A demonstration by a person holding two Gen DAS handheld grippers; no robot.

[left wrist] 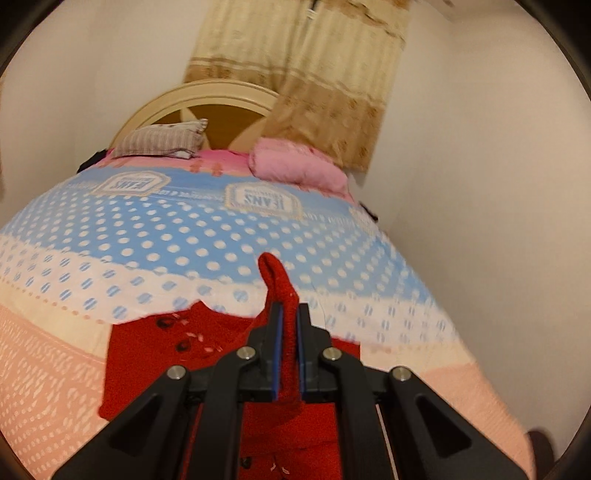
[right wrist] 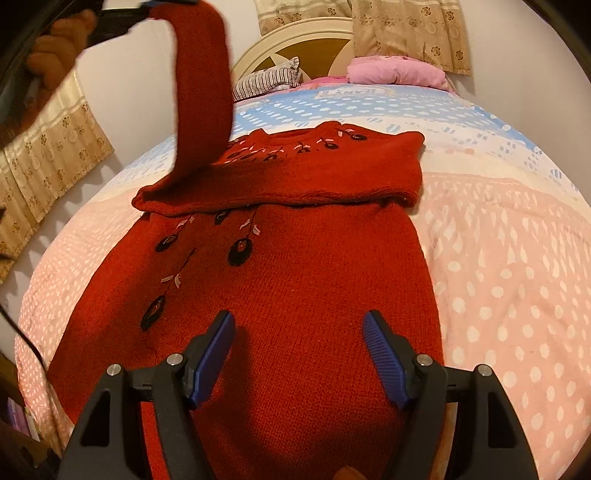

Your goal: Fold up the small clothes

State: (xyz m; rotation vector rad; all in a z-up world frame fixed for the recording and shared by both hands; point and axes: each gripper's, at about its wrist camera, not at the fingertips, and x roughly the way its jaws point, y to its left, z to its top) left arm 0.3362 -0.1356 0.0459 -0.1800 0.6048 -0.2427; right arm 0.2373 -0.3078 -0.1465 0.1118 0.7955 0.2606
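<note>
Red sweater (right wrist: 295,258) lies flat on the bed (right wrist: 498,258), front up, embroidered flowers showing, its right sleeve (right wrist: 351,177) folded across the chest. Left tool (left wrist: 290,314) is pinched tight on the cuff of the left sleeve (right wrist: 201,85), which it holds lifted off the bed, hanging in a curve down to the shoulder. Right tool (right wrist: 299,321) is spread wide over the lower body of the sweater, nothing between its pads. Pink pillow (right wrist: 395,72) and striped pillow (right wrist: 264,79) sit by the headboard.

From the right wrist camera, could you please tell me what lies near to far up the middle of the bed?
Right tool → red sweater body → sleeve folded across → embroidered neckline → blue dotted bedspread → headboard.
</note>
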